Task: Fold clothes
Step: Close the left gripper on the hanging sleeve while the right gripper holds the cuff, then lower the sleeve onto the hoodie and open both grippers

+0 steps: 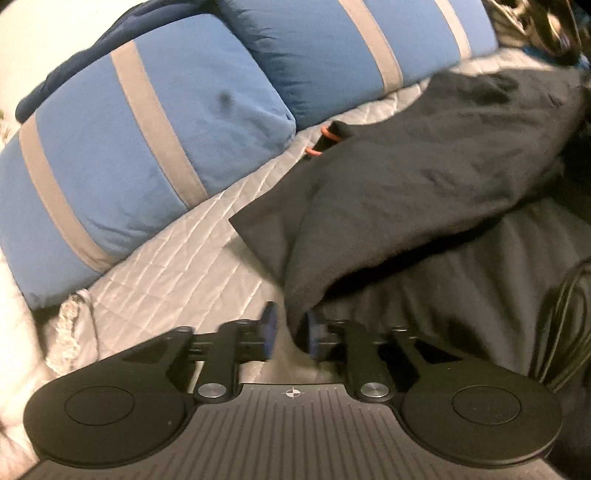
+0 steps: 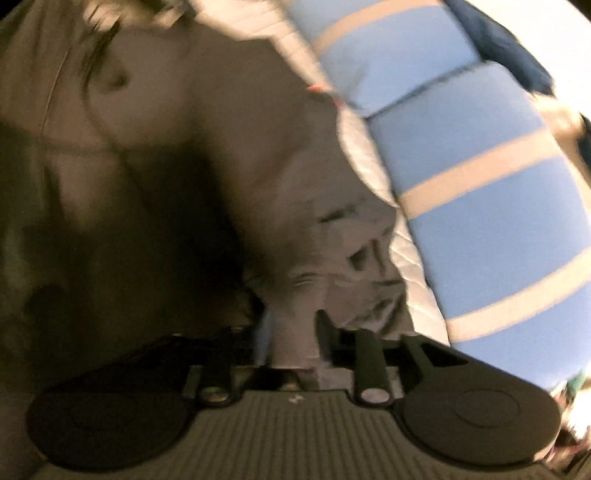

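A dark grey garment [image 1: 424, 166] with orange drawstrings [image 1: 327, 134] lies spread over the quilted bedspread [image 1: 177, 258]. One of its corners hangs down into my left gripper [image 1: 291, 330]. The blue pads [image 1: 269, 325] stand close together on that corner, and the cloth rises from them in a lifted fold. In the blurred right wrist view the same garment [image 2: 240, 166] looks paler. A bunched edge of it fills the narrow gap of my right gripper [image 2: 294, 330], which is shut on it. The orange cord tips [image 2: 317, 88] show at its far edge.
Two blue pillows with grey stripes [image 1: 129, 140] [image 2: 480, 221] lie along the head of the bed, beyond the garment. A black cable [image 1: 565, 325] runs down the right side. Dark clutter [image 1: 535, 22] sits at the far right corner. A light blanket [image 1: 14, 314] bunches at the left.
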Action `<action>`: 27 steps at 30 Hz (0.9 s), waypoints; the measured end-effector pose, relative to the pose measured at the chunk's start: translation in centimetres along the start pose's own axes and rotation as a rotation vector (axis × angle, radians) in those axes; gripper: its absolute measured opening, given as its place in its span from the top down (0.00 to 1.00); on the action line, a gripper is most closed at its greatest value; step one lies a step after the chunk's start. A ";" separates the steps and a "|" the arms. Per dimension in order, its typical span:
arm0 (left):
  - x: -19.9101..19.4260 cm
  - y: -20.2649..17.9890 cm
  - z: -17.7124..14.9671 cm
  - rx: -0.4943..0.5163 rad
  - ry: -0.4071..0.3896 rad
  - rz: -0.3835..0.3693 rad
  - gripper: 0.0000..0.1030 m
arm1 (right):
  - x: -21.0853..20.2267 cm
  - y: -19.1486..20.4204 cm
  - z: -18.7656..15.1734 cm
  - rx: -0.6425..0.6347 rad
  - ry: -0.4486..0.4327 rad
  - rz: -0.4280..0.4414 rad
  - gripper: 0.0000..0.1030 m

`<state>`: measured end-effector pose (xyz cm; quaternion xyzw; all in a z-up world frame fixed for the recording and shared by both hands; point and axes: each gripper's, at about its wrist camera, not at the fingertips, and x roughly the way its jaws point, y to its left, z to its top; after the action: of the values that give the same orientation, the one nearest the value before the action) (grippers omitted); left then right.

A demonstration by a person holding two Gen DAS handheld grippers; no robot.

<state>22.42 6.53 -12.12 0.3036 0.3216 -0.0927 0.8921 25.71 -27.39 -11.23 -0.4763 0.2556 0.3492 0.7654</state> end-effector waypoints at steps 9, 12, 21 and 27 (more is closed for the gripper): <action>-3.8 0.7 0.0 0.091 -0.030 -0.043 0.45 | -9.2 -8.1 -1.2 0.336 -0.051 0.089 0.10; -5.4 2.1 0.5 0.124 -0.031 -0.040 0.45 | -12.1 -10.2 -1.8 0.432 -0.063 0.146 0.08; -6.5 3.8 2.2 0.064 -0.088 -0.002 0.30 | -10.1 -9.0 -4.1 0.563 -0.075 0.205 0.06; -4.9 1.2 1.3 0.095 -0.068 -0.021 0.30 | -4.7 -4.5 -4.2 0.456 -0.066 0.230 0.22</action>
<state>19.71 6.59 -7.66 0.3390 0.2895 -0.1277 0.8860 26.04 -33.91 -7.04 -0.2476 0.3551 0.3828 0.8161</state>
